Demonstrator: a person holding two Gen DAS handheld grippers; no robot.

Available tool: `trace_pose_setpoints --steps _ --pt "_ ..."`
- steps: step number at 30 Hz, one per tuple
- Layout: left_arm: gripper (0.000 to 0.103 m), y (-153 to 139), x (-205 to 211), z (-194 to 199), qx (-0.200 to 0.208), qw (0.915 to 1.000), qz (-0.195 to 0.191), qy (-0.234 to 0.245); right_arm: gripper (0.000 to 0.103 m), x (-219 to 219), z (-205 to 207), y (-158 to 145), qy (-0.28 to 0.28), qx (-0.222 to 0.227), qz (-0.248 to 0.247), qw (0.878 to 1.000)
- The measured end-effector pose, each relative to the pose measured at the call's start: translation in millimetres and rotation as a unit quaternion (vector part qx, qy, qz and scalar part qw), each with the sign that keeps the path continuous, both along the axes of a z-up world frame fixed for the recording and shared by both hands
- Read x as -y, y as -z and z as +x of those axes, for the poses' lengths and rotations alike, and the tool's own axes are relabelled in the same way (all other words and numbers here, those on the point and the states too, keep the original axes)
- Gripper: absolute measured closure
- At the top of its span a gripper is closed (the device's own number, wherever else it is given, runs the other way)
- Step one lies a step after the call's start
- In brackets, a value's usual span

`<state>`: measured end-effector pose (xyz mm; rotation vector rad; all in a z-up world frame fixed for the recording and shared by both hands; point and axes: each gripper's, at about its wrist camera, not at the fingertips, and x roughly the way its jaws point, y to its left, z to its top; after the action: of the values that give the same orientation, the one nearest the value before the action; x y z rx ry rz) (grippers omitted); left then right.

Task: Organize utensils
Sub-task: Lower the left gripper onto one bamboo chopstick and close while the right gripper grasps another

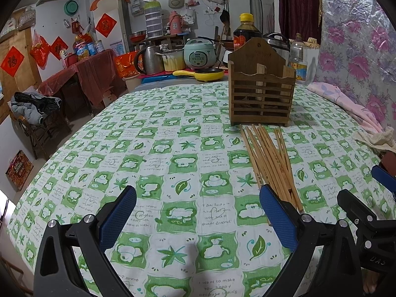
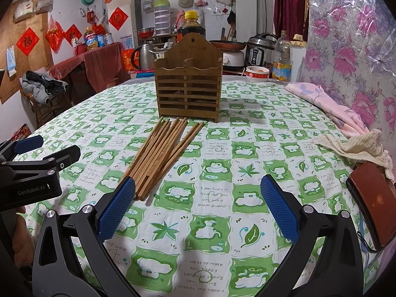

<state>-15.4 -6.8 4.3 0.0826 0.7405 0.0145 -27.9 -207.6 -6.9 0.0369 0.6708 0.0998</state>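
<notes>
The chopsticks (image 2: 163, 156) lay pointing at the holder (image 2: 189, 84), near ends just beside the right gripper (image 2: 198, 205); both grippers' jaws stood apart, empty, left gripper (image 1: 198, 212) alongside.

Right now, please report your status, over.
Left gripper open, right gripper open, both empty. Chopsticks loose on tablecloth before wooden holder. Path clear.

Green-and-white patterned tablecloth (image 2: 217, 198) covers table. Brown leather wallet (image 2: 376, 198) at right edge, touching crumpled cream cloth (image 2: 354, 146). Pink floral fabric (image 2: 326, 104) behind. Clear plastic oil bottle (image 2: 282, 59) beyond.
</notes>
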Motion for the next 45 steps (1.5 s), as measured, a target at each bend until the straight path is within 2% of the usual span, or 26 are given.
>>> trace_pose_setpoints --steps 3,6,9,12,16,19,21,24,26,28,31,34,36,40,42,45 --pt "0.005 4.7 -0.3 5.9 -0.023 0.9996 -0.009 0.011 0.006 -1.7 0.9 1.1 -0.002 -0.004 0.004 1.0" --pt "0.005 12.3 -4.7 17.2 -0.063 0.9973 -0.032 0.023 0.006 2.8 3.1 2.4 0.001 -0.012 0.017 1.0" --pt "0.005 23.8 -11.3 30.1 -0.117 0.9897 -0.071 0.041 0.006 17.8 5.8 2.6 0.019 -0.02 0.047 0.999" --pt "0.006 30.8 -14.2 37.4 -0.148 0.9832 -0.094 0.052 0.006 35.1 9.7 4.7 0.04 -0.029 0.086 0.995" --pt "0.006 37.3 4.0 46.0 -0.177 0.979 -0.068 0.076 0.006 54.5 16.2 10.7 0.073 -0.043 0.131 0.988" --pt "0.006 33.2 21.5 49.6 -0.169 0.9799 -0.045 0.096 0.006 61.7 17.9 13.9 0.082 -0.047 0.151 0.984" --pt "0.006 34.0 31.7 55.7 -0.176 0.9777 -0.04 0.107 0.006 63.7 18.3 14.7 0.084 -0.047 0.157 0.983" --pt "0.005 46.5 45.5 71.5 -0.208 0.9711 -0.024 0.114 0.006 62.5 19.1 15.5 0.084 -0.049 0.157 0.983" --pt "0.004 52.2 39.5 81.3 -0.228 0.9662 -0.045 0.111 0.006 63.7 18.7 14.9 0.083 -0.048 0.157 0.983" --pt "0.005 54.6 22.2 88.3 -0.239 0.9648 -0.069 0.085 0.006 63.8 19.0 15.2 0.083 -0.048 0.158 0.983" --pt "0.006 50.8 -6.6 93.3 -0.235 0.9643 -0.111 0.052 0.006 63.2 20.0 15.6 0.082 -0.051 0.158 0.983" --pt "0.006 49.0 -18.1 94.9 -0.23 0.9651 -0.12 0.035 0.006 61.1 21.2 16.3 0.077 -0.057 0.154 0.983" --pt "0.006 48.5 -15.0 94.7 -0.229 0.9664 -0.111 0.035 0.006 57.0 23.6 17.4 0.068 -0.065 0.145 0.985" --pt "0.006 45.0 -13.8 91.9 -0.222 0.9685 -0.107 0.036 0.006 25.8 39.3 24.2 0.011 -0.114 0.074 0.991" --pt "0.006 46.5 -19.9 94.3 -0.222 0.968 -0.115 0.026 0.006 3.9 44.7 25.3 -0.02 -0.122 0.023 0.992" --pt "0.006 48.3 -29.8 97.5 -0.225 0.9655 -0.131 0.014 0.007 -21.5 52.0 27.8 -0.054 -0.127 -0.018 0.99"
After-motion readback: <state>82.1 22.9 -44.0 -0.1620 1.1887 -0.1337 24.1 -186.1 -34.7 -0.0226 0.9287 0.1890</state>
